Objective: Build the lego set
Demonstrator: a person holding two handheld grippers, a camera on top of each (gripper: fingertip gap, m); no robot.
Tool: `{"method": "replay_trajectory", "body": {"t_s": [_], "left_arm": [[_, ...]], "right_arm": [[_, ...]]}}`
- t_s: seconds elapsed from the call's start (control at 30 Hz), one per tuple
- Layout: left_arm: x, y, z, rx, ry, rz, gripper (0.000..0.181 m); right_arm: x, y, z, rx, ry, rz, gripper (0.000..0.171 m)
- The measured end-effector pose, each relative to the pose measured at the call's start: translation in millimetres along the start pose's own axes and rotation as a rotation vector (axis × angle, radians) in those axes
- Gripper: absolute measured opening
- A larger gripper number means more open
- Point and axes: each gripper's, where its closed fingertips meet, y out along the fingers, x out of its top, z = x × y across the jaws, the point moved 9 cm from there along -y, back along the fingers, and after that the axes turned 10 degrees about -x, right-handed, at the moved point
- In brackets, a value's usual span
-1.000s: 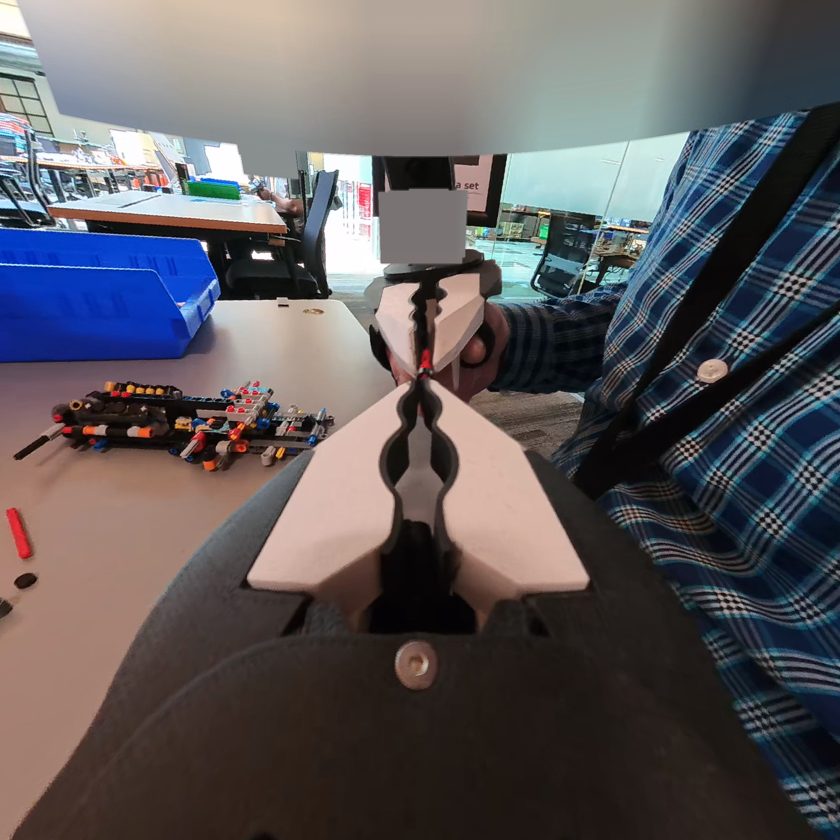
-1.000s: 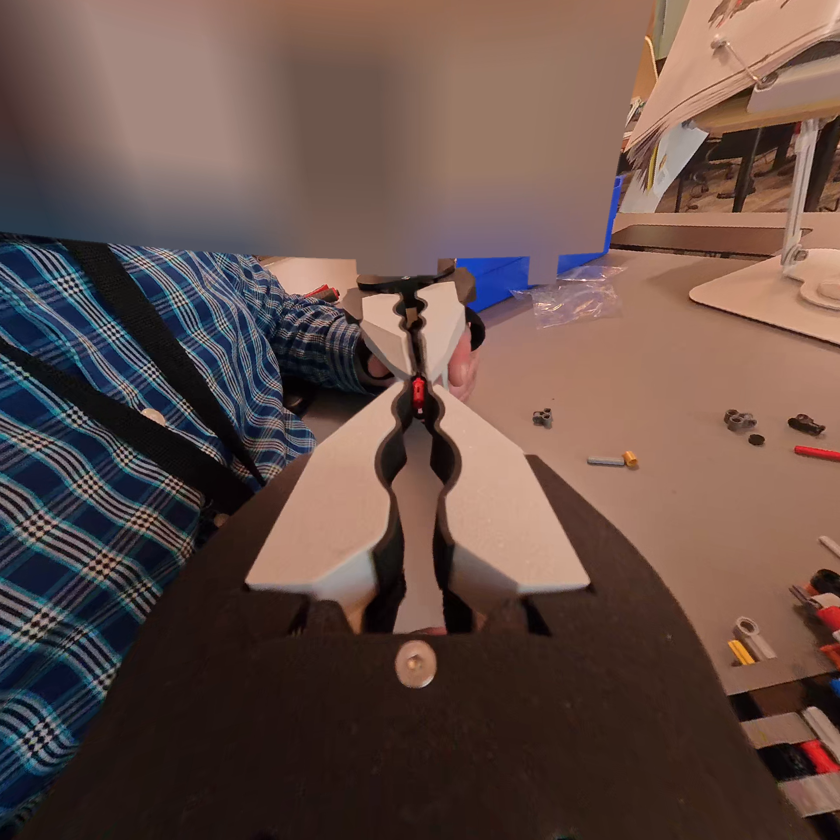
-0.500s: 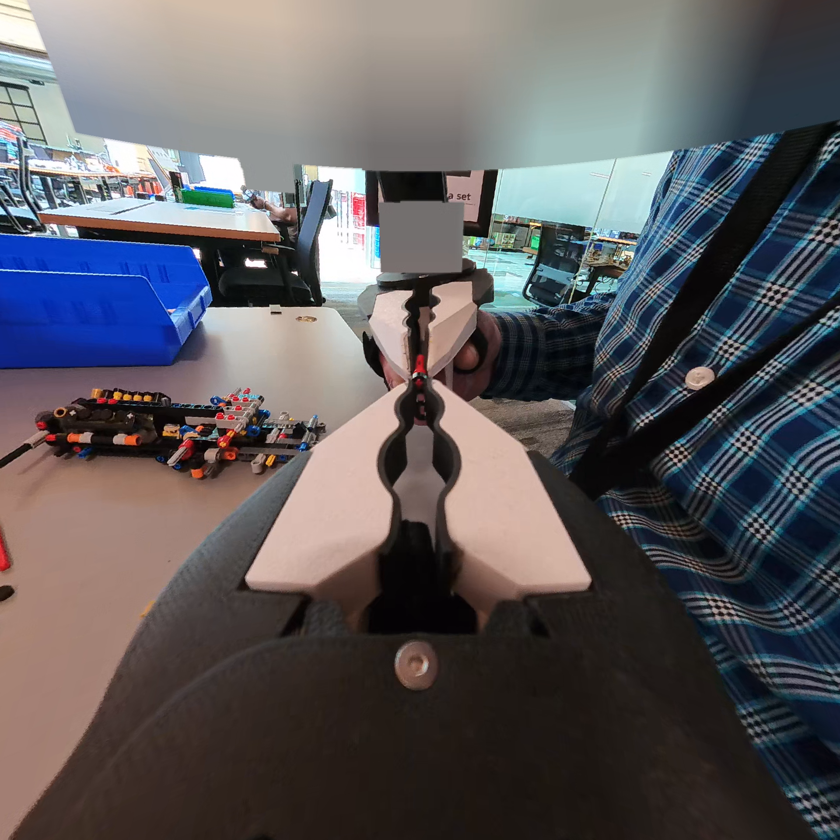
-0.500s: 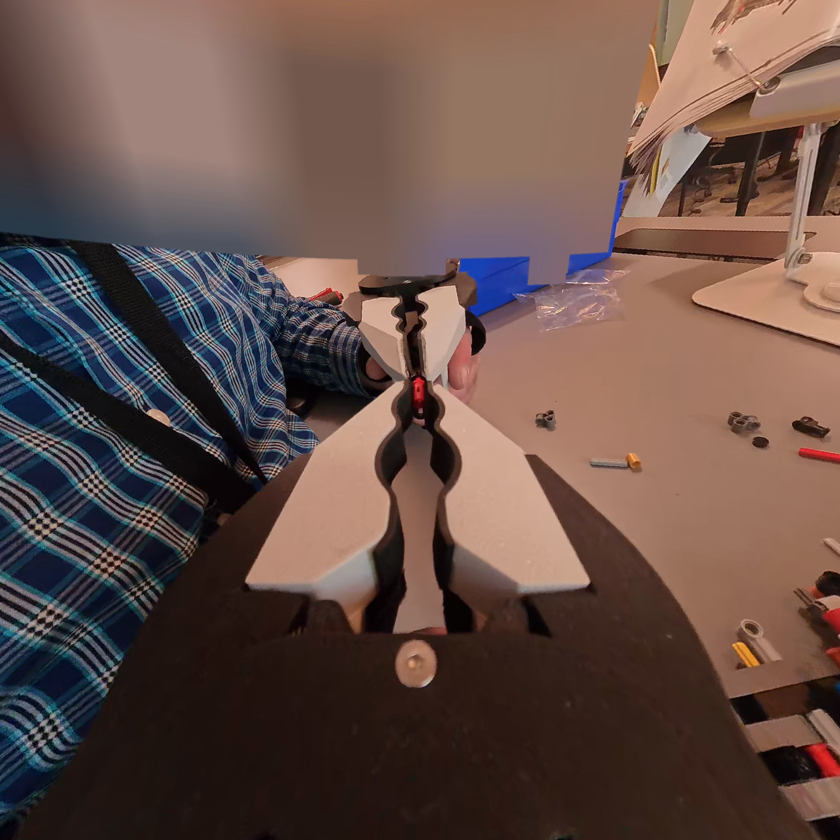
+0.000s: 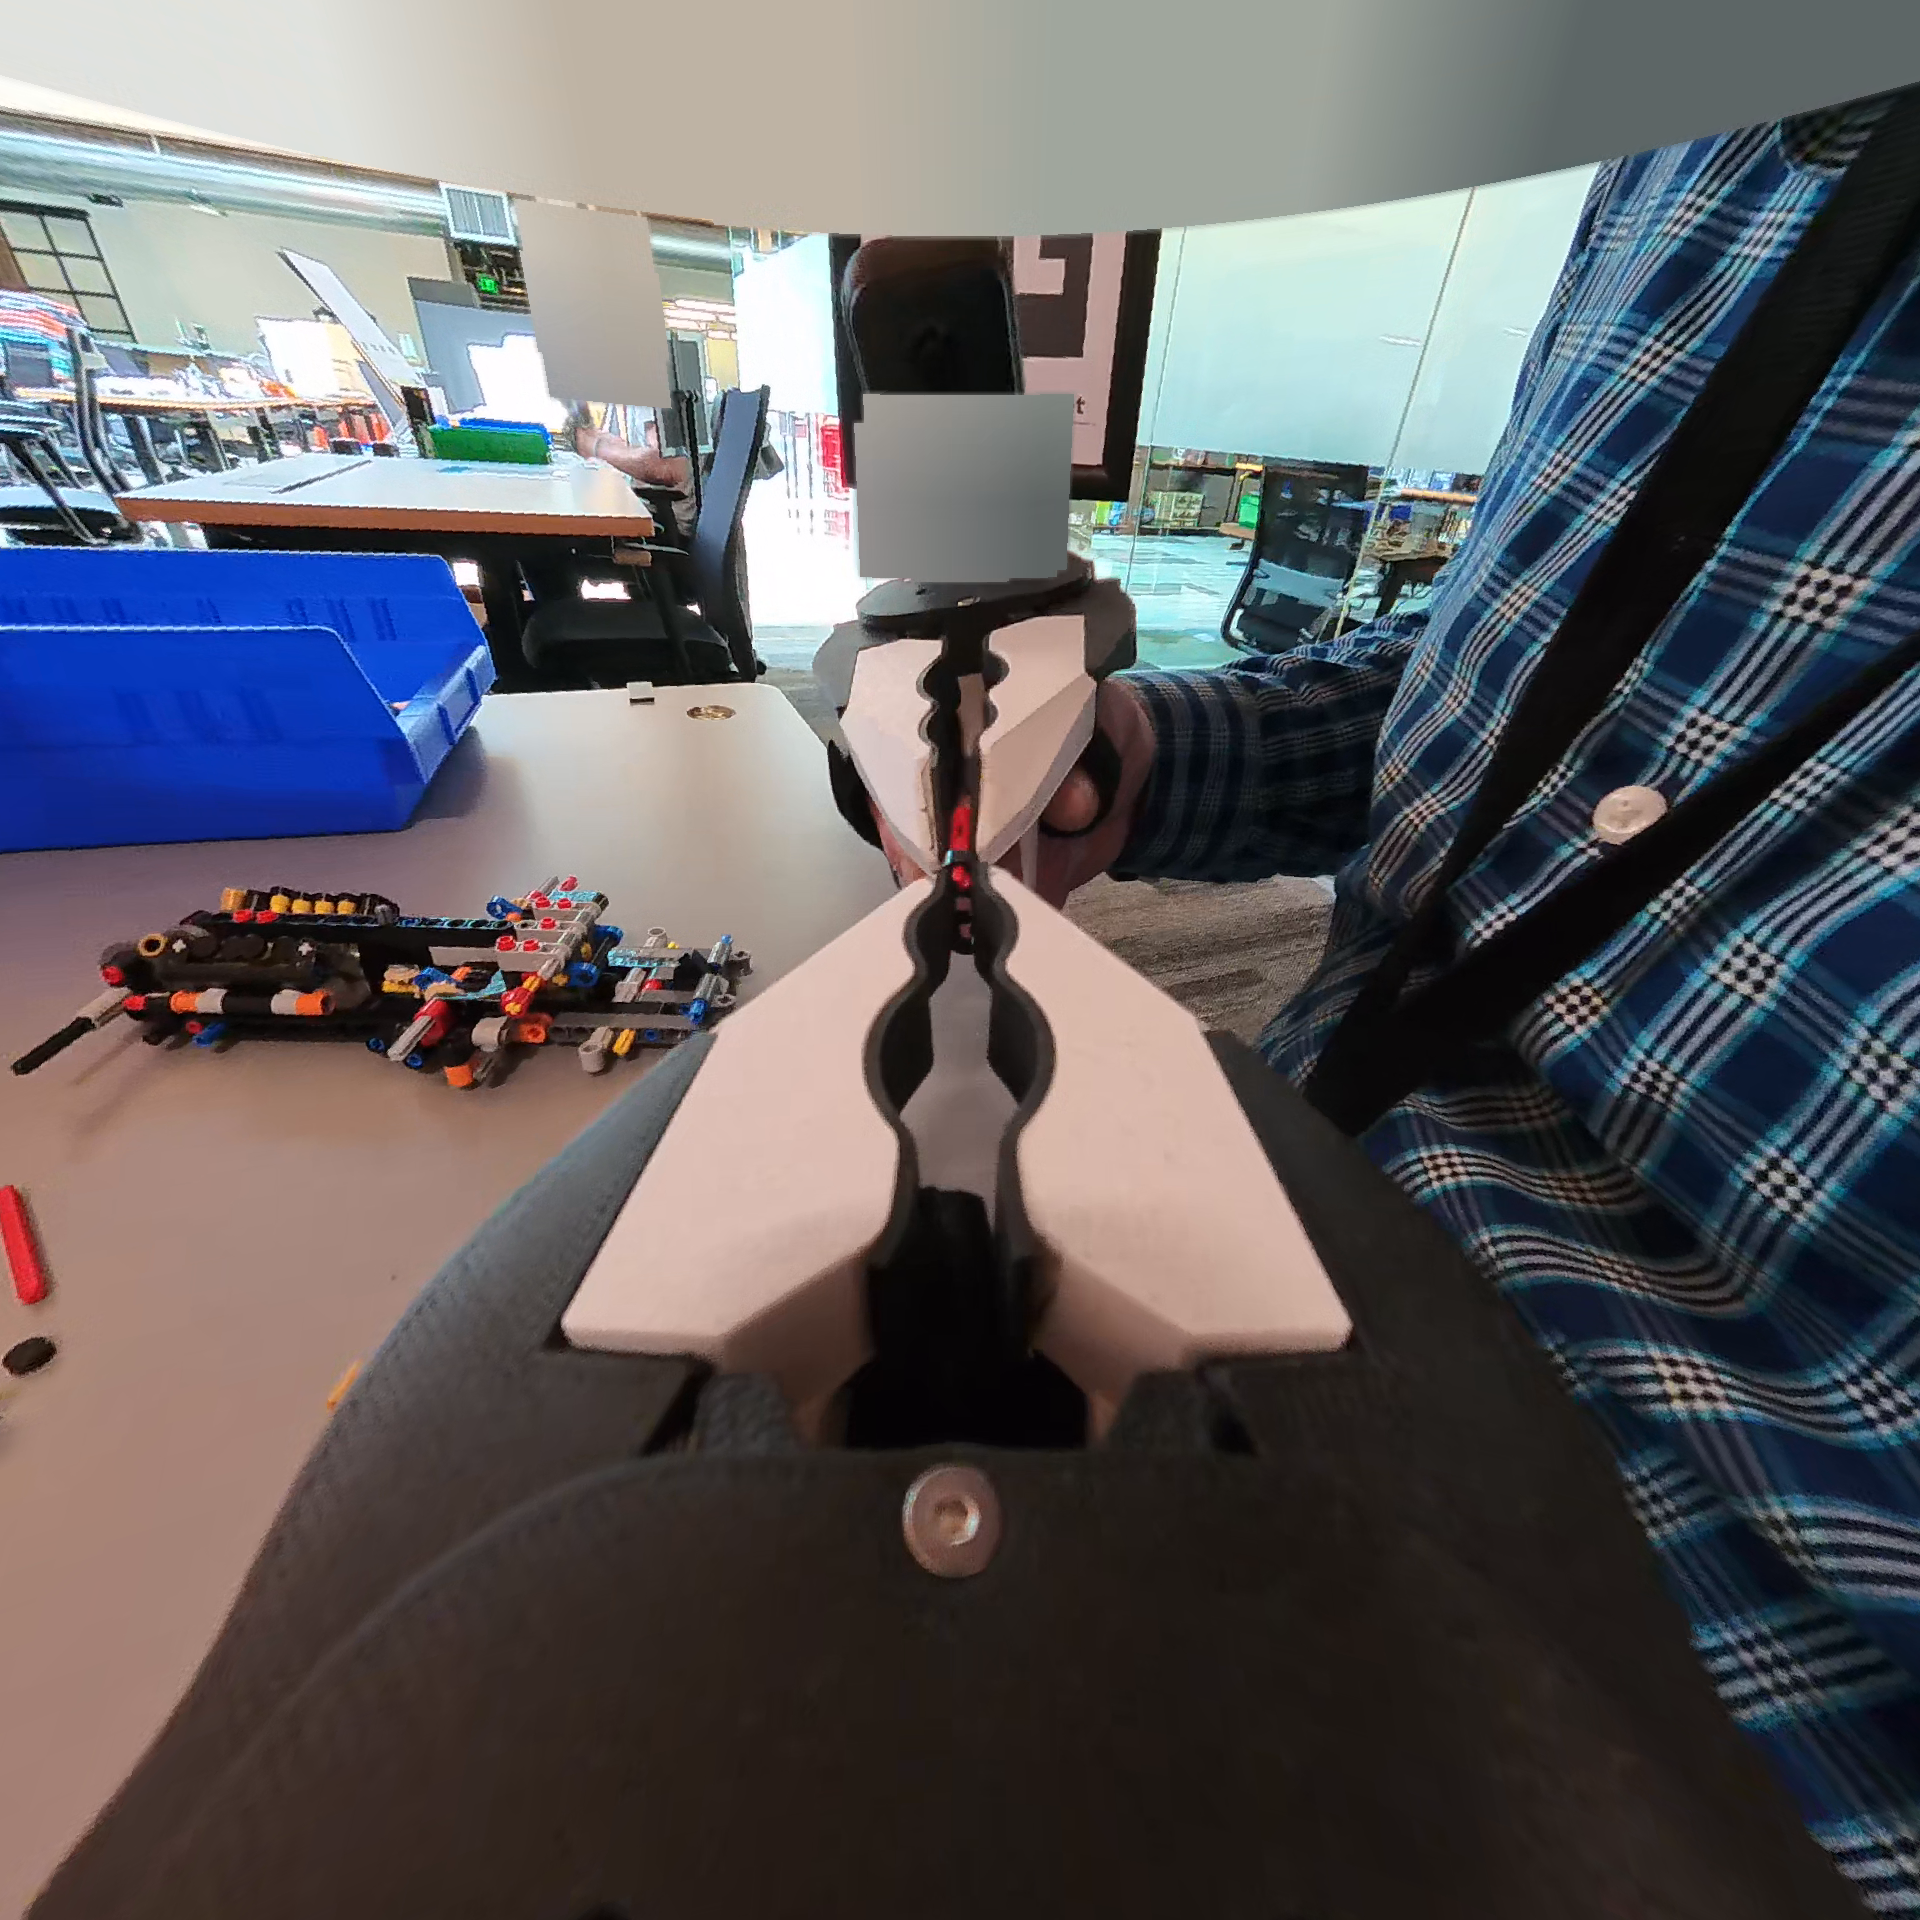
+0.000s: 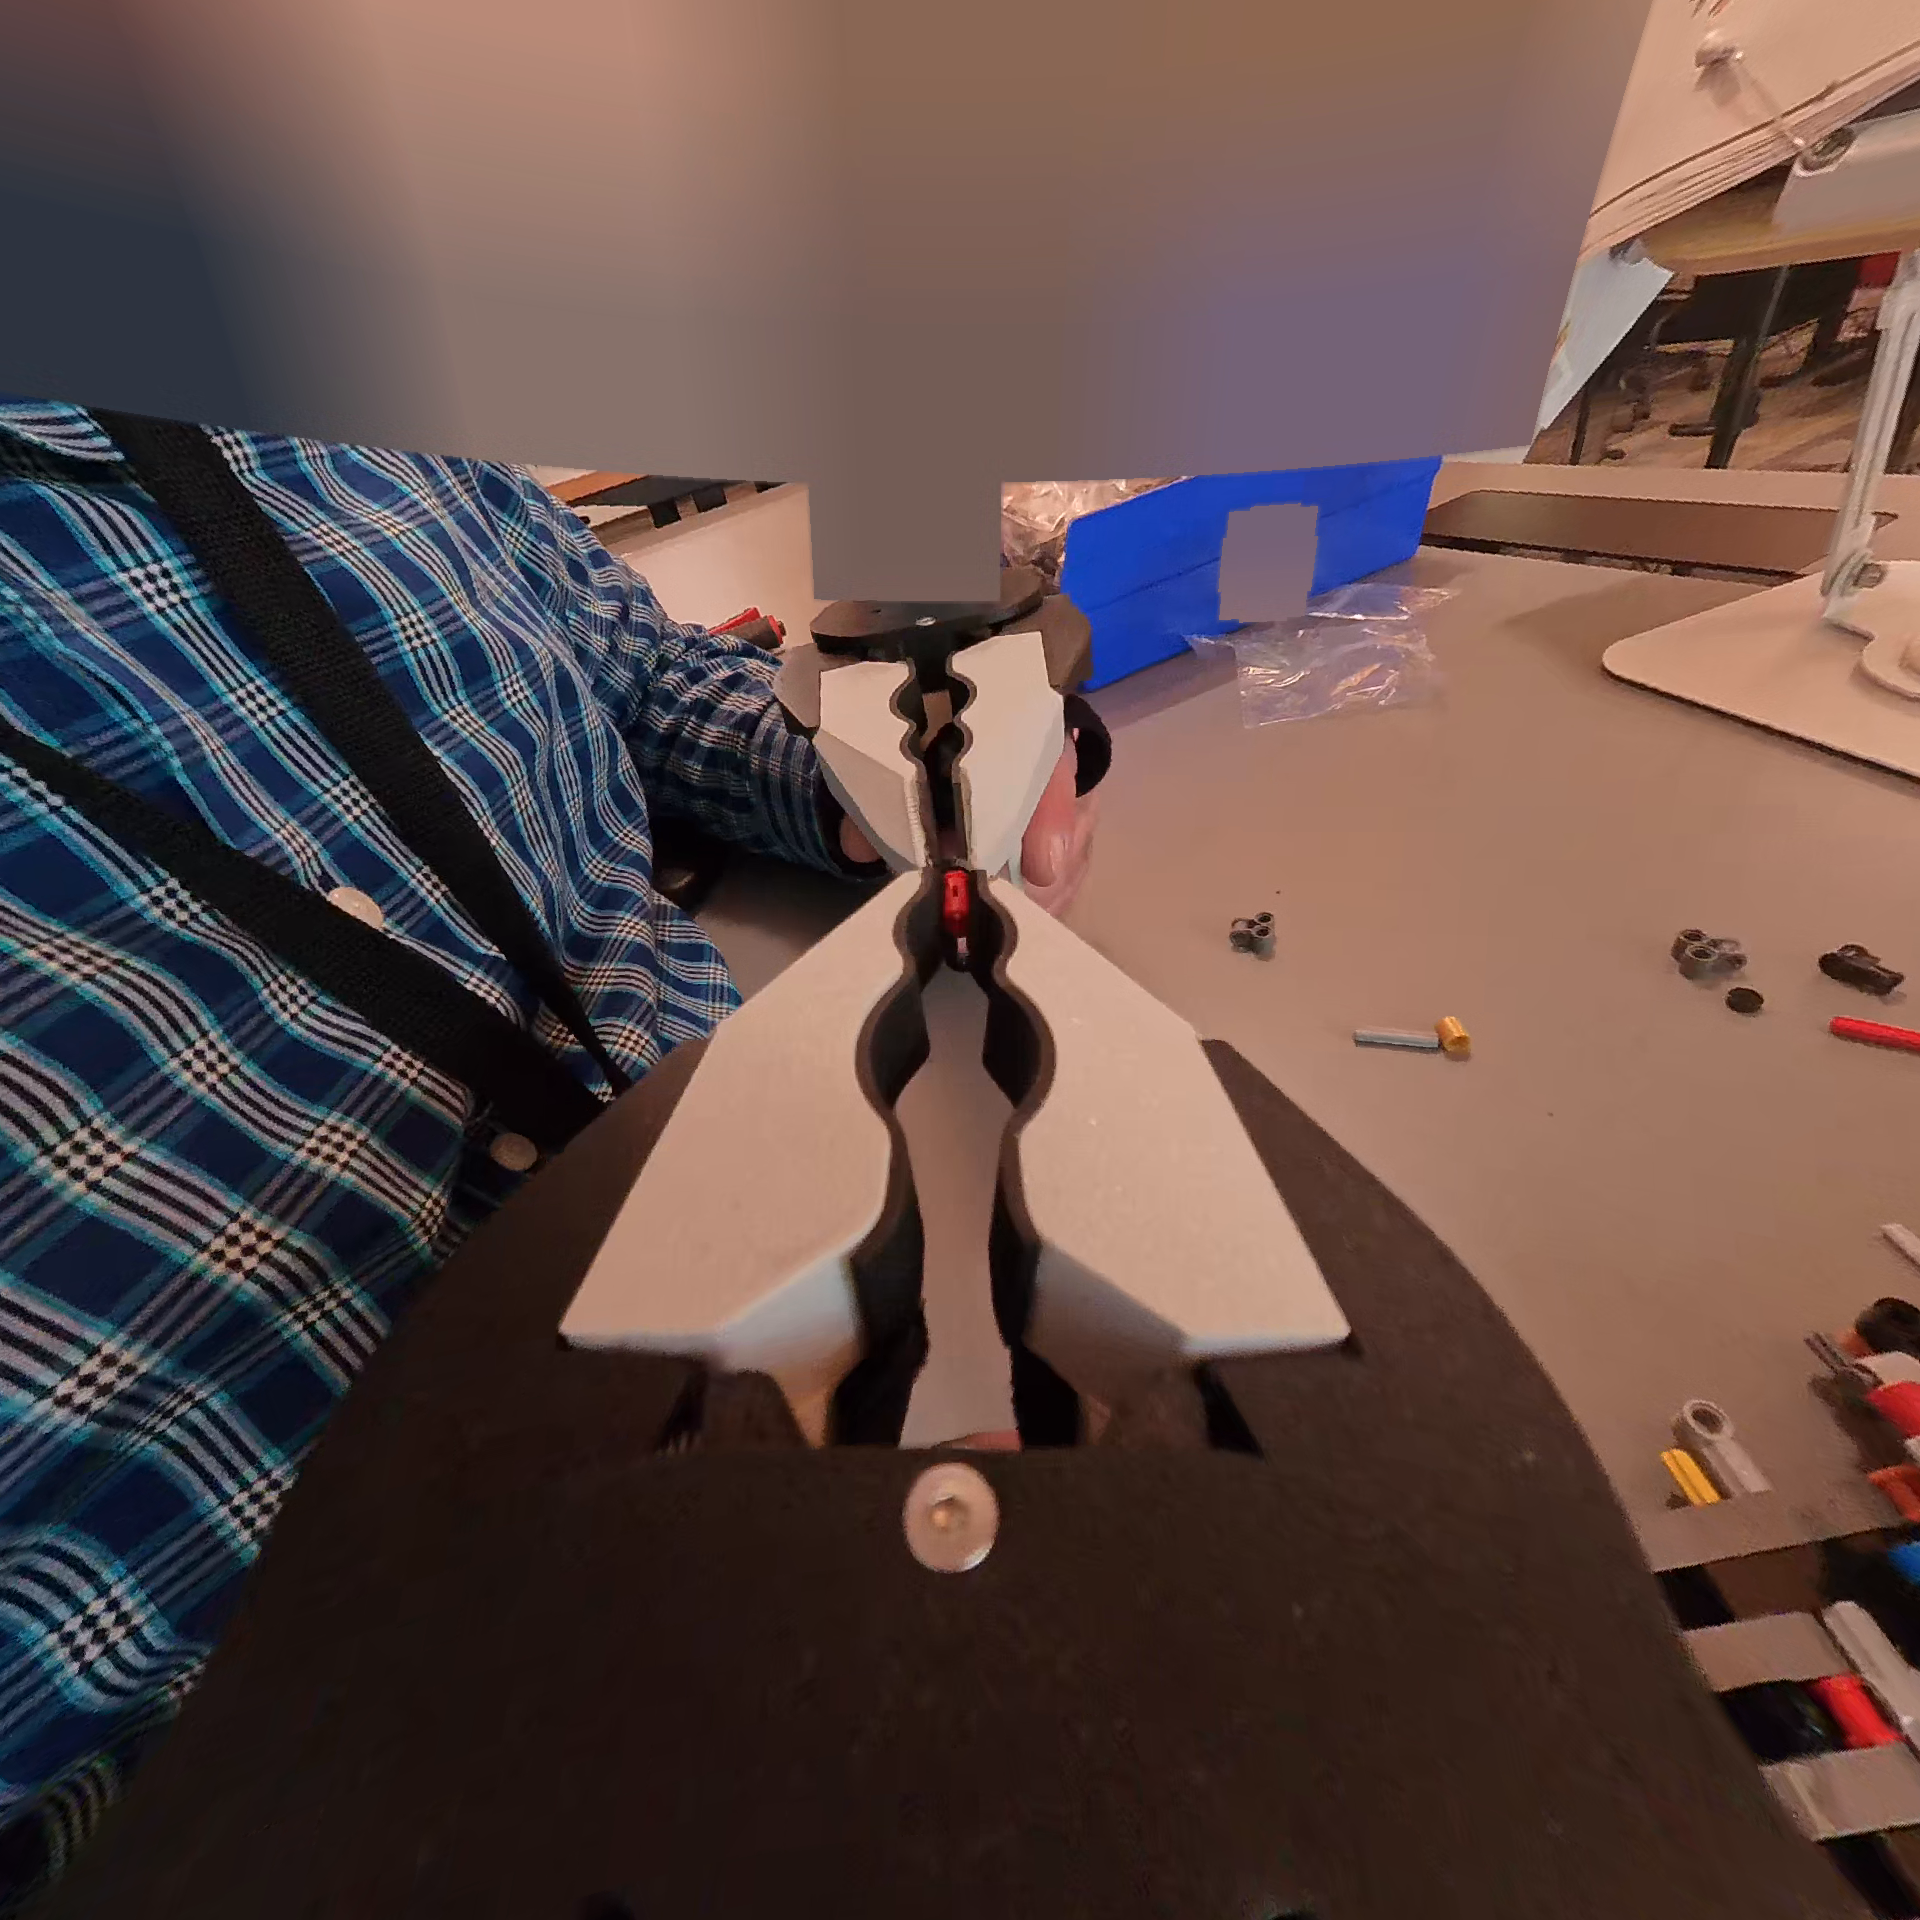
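Your two grippers meet tip to tip above the table (image 5: 260, 1195) edge. The left gripper (image 5: 961, 902) and right gripper (image 6: 957, 902) each have white wedge fingers pressed onto one small red lego pin (image 6: 954, 896) between them. One long studded lego assembly (image 5: 416, 977) lies on the matte grey table, beside one glossy blue bin (image 5: 229, 696).
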Motion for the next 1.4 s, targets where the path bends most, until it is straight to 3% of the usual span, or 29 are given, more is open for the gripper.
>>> {"method": "replay_trajectory", "body": {"t_s": [0.23, 0.33, 0.5, 0.7, 1.03, 1.4], "left_arm": [[-1.9, -0.4, 2.8, 0.028, 0.022, 0.059, 0.002], [0.9, -5.2, 5.8, 0.043, 0.037, 0.119, 0.011], [-19.9, -8.8, 16.5, 0.125, 0.015, 0.365, 0.018], [-46.0, -4.8, 23.8, 0.186, -0.012, 0.616, 0.025], [-50.7, -21.2, 14.0, 0.235, -0.035, 0.702, 0.031], [-52.6, -44.7, -1.9, 0.279, -0.024, 0.672, 0.031]], "right_arm": [[-1.5, 1.2, -2.2, -0.042, -0.021, 0.032, 0.002], [-1.6, -1.5, -6.1, -0.082, -0.027, 0.065, 0.001], [-16.0, 6.1, -12.4, -0.168, -0.136, 0.285, 0.002], [-24.7, 14.8, -21.5, -0.224, -0.19, 0.411, 0.002], [-32.0, 52.8, -27.1, -0.168, -0.503, 0.743, 0.002], [-25.4, 65.8, -26.5, -0.109, -0.533, 0.877, 0.002]]}}
